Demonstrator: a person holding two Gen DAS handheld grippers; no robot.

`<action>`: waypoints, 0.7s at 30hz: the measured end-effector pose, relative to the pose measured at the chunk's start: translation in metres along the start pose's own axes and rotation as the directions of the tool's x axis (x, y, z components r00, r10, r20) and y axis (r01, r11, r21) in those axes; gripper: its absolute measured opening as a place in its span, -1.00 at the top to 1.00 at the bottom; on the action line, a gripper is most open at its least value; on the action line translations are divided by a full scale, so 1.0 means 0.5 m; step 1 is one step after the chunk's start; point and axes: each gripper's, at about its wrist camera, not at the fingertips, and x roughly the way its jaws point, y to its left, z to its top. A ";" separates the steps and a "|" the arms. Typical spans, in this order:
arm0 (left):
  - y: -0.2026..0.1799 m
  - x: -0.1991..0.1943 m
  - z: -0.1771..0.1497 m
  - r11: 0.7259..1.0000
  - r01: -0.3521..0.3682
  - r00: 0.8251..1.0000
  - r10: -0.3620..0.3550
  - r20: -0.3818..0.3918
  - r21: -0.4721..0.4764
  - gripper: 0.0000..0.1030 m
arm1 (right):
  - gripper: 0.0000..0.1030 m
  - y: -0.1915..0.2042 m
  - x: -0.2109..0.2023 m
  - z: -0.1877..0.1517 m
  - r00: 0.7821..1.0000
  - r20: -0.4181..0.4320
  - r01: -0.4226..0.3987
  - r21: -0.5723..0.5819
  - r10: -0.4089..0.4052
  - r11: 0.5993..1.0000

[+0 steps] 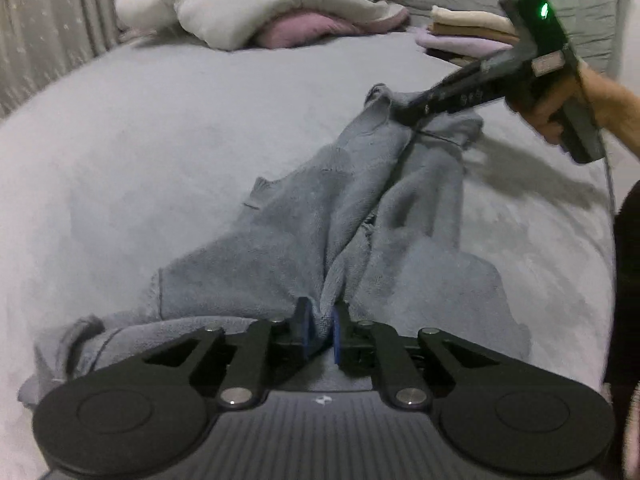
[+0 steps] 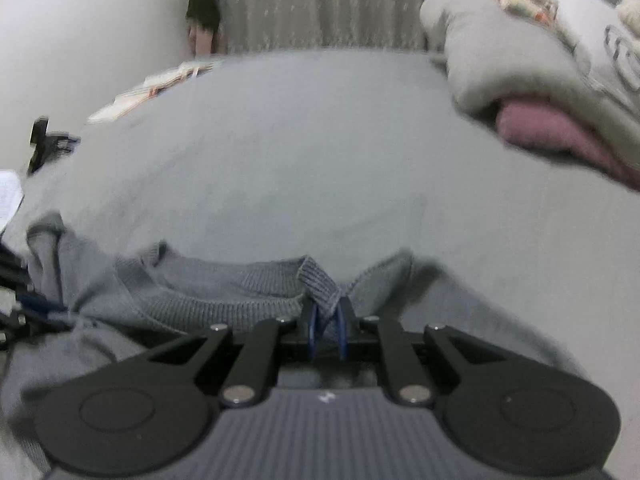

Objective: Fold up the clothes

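Lying rumpled and unfolded on the bed [image 1: 160, 128], the grey sweater [image 1: 360, 216] is pinched by both grippers' fingers, left gripper [image 1: 320, 326] at a bunched fold, right gripper [image 2: 328, 330] at the ribbed collar, while a folded stack [image 1: 464, 28] sits beyond.

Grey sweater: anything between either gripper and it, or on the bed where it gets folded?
No. The left gripper and right gripper are both shut on the grey sweater. The bed around it looks bare; the pillows and folded stack sit at the far edge.

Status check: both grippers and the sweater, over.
Left gripper shut on grey sweater, hem end. Right gripper shut on its ribbed collar. Sweater bunched, unfolded. Nothing obstructing.
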 end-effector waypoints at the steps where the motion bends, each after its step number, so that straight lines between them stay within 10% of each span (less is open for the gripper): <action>1: 0.008 -0.009 0.000 1.000 0.024 1.000 -0.023 0.006 -0.019 0.71 | 0.81 0.000 0.001 -0.003 1.000 -0.002 -0.002 -0.001 0.002 1.000; 7: 0.065 -0.072 0.002 0.980 0.132 0.986 -0.114 0.122 -0.151 0.18 | 0.80 0.012 0.000 -0.014 1.000 0.000 0.003 -0.049 -0.003 0.999; 12: 0.112 -0.080 0.010 0.967 0.041 0.980 0.010 0.196 -0.252 -0.13 | 0.80 0.013 -0.008 -0.015 1.000 -0.001 -0.008 -0.045 0.008 0.999; 21: 0.135 -0.017 0.008 0.949 -0.041 0.986 0.090 0.144 -0.312 -0.13 | 0.78 0.007 -0.008 -0.017 1.000 0.004 -0.027 -0.048 0.027 0.999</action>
